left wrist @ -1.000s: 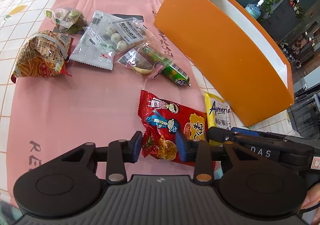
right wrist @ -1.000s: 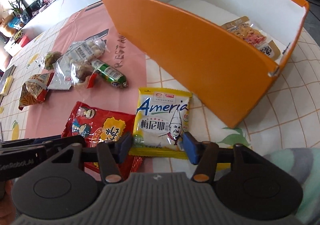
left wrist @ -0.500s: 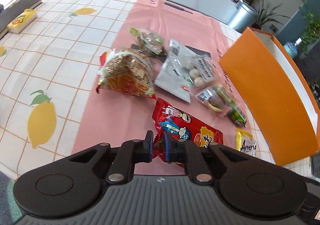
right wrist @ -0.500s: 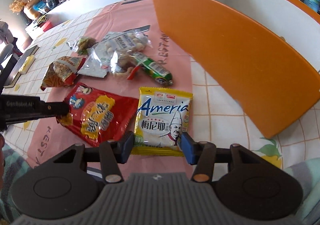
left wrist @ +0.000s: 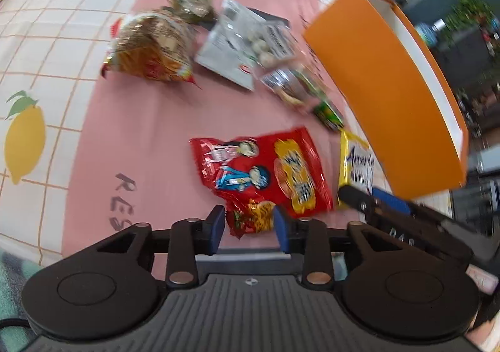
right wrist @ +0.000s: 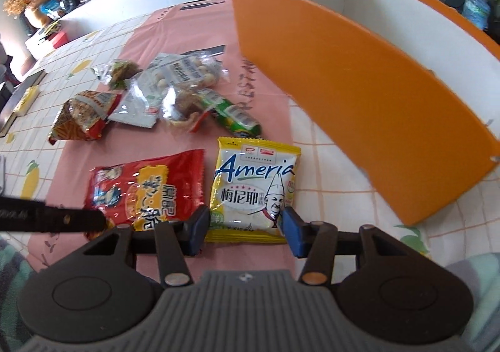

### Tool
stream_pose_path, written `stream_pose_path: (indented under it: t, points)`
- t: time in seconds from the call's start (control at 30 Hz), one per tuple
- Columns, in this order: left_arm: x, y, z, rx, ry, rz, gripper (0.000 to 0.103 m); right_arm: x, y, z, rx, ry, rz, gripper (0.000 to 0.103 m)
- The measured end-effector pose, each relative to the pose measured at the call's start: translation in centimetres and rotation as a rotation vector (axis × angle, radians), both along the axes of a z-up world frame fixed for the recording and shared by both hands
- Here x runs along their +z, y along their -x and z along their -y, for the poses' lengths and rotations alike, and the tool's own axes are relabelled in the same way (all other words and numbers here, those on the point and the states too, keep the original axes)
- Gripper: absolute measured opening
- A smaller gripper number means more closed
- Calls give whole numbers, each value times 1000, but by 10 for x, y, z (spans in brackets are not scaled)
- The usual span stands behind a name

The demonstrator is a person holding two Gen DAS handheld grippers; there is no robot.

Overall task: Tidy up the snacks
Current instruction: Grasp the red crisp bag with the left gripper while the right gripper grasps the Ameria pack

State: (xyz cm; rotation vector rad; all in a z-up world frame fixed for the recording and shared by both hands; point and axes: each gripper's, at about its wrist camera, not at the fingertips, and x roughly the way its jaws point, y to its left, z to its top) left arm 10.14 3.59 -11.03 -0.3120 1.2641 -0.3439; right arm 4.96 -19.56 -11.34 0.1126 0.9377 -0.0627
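- Left wrist view: the left gripper (left wrist: 249,227) is opening again after pinching tight on the crumpled near corner of the red snack packet (left wrist: 262,173) half a second ago. That corner now sits between the spread blue fingers (left wrist: 217,228), which no longer press on it. The packet lies flat on the pink cloth (left wrist: 140,133), so I would judge the grab failed or was let go, and this snack still has to be picked up.
- Same view: the orange box (left wrist: 384,92) stands at the right, well apart from the red packet; its white inside is mostly hidden here, so I cannot tell what it holds.
- Right wrist view: the right gripper (right wrist: 243,228) has narrowed a little over the last second and now holds steady, its fingers straddling the bottom edge of the yellow Ameria packet (right wrist: 254,189) without clearly squeezing it. The packet rests on the table beside the red one.
- Same view: the near orange wall hides the box floor. The other snack bags (right wrist: 150,95) lie in a cluster farther back on the cloth, outside the box.
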Motion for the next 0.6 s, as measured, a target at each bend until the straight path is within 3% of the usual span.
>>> stream_pose_path:
  t: [0.03, 0.1, 0.13, 0.23, 0.33, 0.43, 0.6]
  points:
    - [4, 3, 4, -30, -18, 26, 49, 1, 2, 3, -6, -5, 1, 49]
    - [13, 9, 10, -72, -74, 105, 68, 3, 6, 10, -20, -23, -4, 49]
    - [18, 11, 13, -88, -106, 146, 72, 3, 7, 12, -22, -31, -9, 49]
    - [29, 14, 23, -177, -158, 246, 75, 0, 8, 17, -29, -58, -31, 49]
    - [33, 11, 34, -285, -184, 289, 81, -2, 9, 19, -26, -80, -36, 49]
    - [32, 10, 48, -422, -273, 343, 81, -3, 10, 22, -28, -105, -34, 49]
    - [20, 3, 65, -616, -337, 357, 81, -3, 10, 24, -19, -134, -33, 50]
